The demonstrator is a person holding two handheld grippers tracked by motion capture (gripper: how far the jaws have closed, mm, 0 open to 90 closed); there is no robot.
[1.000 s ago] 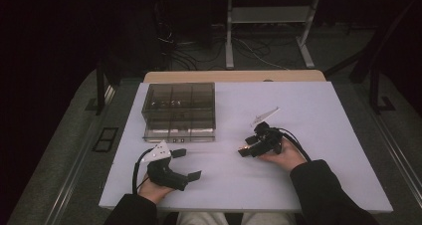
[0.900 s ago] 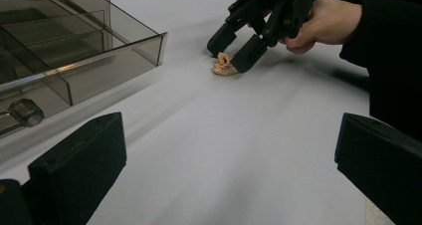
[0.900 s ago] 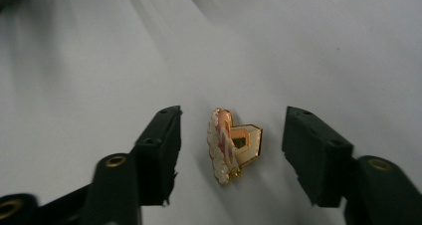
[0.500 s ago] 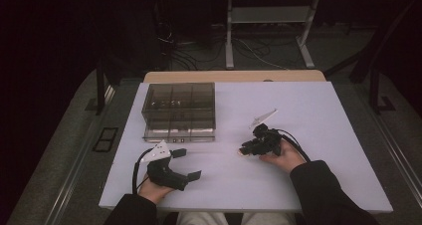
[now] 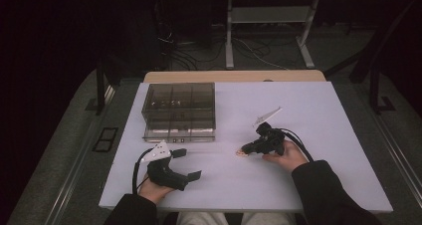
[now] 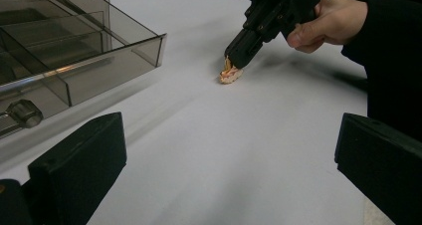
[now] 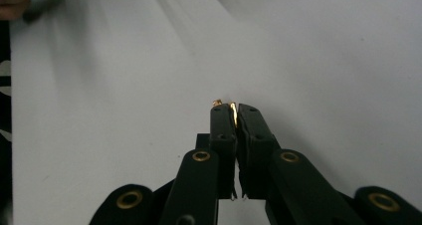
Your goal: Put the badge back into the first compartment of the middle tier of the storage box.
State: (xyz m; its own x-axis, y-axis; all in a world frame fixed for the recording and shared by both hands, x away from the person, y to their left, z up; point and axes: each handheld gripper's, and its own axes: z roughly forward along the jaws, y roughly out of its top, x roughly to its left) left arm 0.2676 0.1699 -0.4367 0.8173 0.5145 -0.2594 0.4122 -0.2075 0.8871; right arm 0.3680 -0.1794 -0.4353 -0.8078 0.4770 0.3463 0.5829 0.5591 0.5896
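Right claw (image 5: 245, 149) clamped on a small orange-and-cream piece (image 6: 230, 74), low on the white desk (image 5: 318, 115), roughly mid-desk and a bit toward the person's right. Jaws just finished closing; piece pinched between the tips. In right gripper view, tips (image 7: 233, 116) pressed nearly together with a thin gold-orange sliver (image 7: 232, 113) caught in the seam, a bit poking out past the left pad. In left gripper view, piece sits under the claw's nose (image 6: 239, 56), bottom edge touching or just off the desk surface, cannot tell which. Exact kind of piece too small to make out. Right hand (image 5: 283, 158) wrapped on the gripper body, cable trailing back toward the sleeve.

Left claw (image 5: 188, 164) open wide, gripping nothing. Parked near the front-left edge of the desk, held in left hand (image 5: 155, 189), grey three-cornered plate (image 5: 155, 152) on top. In left gripper view, both black jaws (image 6: 79, 165) far apart at frame sides, bare desk between them, aimed toward the right claw (image 6: 239, 56) and the piece.

Smoked clear compartment box (image 5: 179, 110) at back-left of desk, drawer front toward the person, small knob (image 6: 22, 113) visible on its front. Box well apart from the piece, nearer the left claw. Small contents in its upper compartments too dim to identify.
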